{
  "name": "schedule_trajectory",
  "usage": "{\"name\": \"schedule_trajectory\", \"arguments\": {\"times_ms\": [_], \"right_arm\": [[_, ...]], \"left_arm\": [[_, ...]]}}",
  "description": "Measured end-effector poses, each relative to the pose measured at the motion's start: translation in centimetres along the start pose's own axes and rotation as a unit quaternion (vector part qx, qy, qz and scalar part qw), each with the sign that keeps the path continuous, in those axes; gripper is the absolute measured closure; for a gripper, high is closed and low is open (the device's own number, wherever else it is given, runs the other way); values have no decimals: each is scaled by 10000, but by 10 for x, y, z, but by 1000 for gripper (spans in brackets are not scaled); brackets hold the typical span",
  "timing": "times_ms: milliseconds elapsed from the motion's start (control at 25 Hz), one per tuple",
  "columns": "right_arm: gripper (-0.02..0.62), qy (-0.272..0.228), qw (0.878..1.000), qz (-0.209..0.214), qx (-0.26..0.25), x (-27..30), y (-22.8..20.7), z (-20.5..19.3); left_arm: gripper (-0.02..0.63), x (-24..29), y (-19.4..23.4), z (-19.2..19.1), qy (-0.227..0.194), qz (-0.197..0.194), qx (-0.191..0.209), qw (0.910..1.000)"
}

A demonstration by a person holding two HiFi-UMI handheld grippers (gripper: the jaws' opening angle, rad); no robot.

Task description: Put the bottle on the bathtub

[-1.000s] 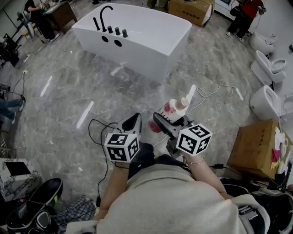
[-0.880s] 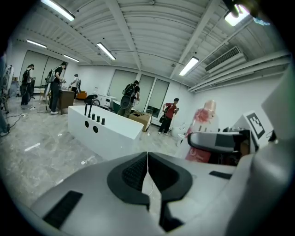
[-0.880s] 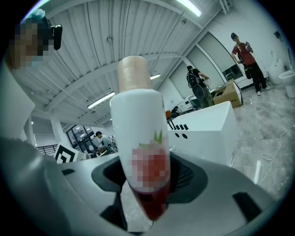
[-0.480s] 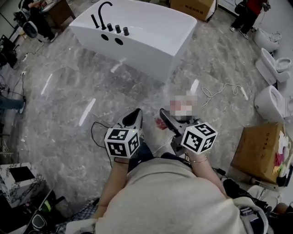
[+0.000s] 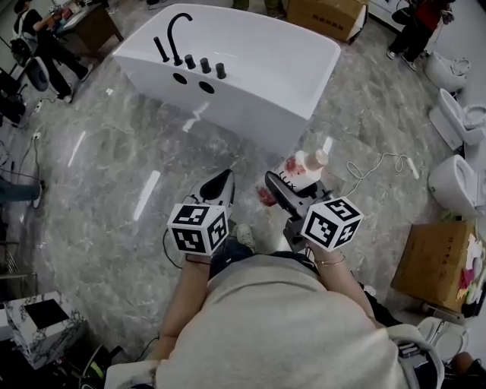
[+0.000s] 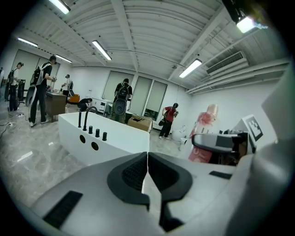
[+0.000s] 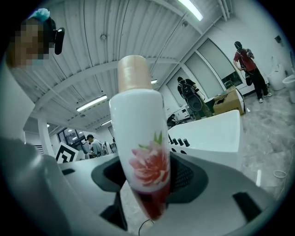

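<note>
A white bottle (image 7: 140, 138) with a pink flower print and a beige cap stands upright between the jaws of my right gripper (image 7: 147, 177), which is shut on it. In the head view the bottle (image 5: 300, 169) sticks out ahead of the right gripper (image 5: 285, 190), short of the white bathtub (image 5: 250, 68). The tub has a black tap (image 5: 176, 34) and several black knobs on its near-left rim. My left gripper (image 5: 216, 188) is beside the right one, shut with nothing in it. The left gripper view shows the bathtub (image 6: 106, 138) ahead and the bottle (image 6: 203, 138) to the right.
A white cable (image 5: 372, 163) lies on the grey marble floor at the right. White toilets (image 5: 456, 178) and a cardboard box (image 5: 440, 254) stand at the right. Another cardboard box (image 5: 323, 15) sits behind the tub. People stand at the far left and far right.
The bathtub has come closer in the head view as I move toward it. Both grippers keep their pose, the bottle still in the right one.
</note>
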State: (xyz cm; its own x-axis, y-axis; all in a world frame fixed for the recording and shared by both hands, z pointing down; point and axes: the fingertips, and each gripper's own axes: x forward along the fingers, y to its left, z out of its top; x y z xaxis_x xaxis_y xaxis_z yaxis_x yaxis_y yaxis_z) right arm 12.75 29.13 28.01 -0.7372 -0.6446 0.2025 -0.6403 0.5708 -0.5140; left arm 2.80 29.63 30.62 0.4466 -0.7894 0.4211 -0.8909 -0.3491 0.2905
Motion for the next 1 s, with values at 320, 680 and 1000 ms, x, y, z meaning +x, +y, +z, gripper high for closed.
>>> {"name": "schedule_trajectory", "arguments": {"times_ms": [320,680,1000], "right_arm": [[356,248,9993,178,-195,82,8,8],[357,484,9987,133,-128,129,-19,22],[357,482,9984,281,-44,188,-50,46]], "left_arm": [[597,33,61,21,38,-123,-195,9997],[597,68,84,32,105,-230,-325,9992],[597,102,138,49,111,120,-553,9983]]}}
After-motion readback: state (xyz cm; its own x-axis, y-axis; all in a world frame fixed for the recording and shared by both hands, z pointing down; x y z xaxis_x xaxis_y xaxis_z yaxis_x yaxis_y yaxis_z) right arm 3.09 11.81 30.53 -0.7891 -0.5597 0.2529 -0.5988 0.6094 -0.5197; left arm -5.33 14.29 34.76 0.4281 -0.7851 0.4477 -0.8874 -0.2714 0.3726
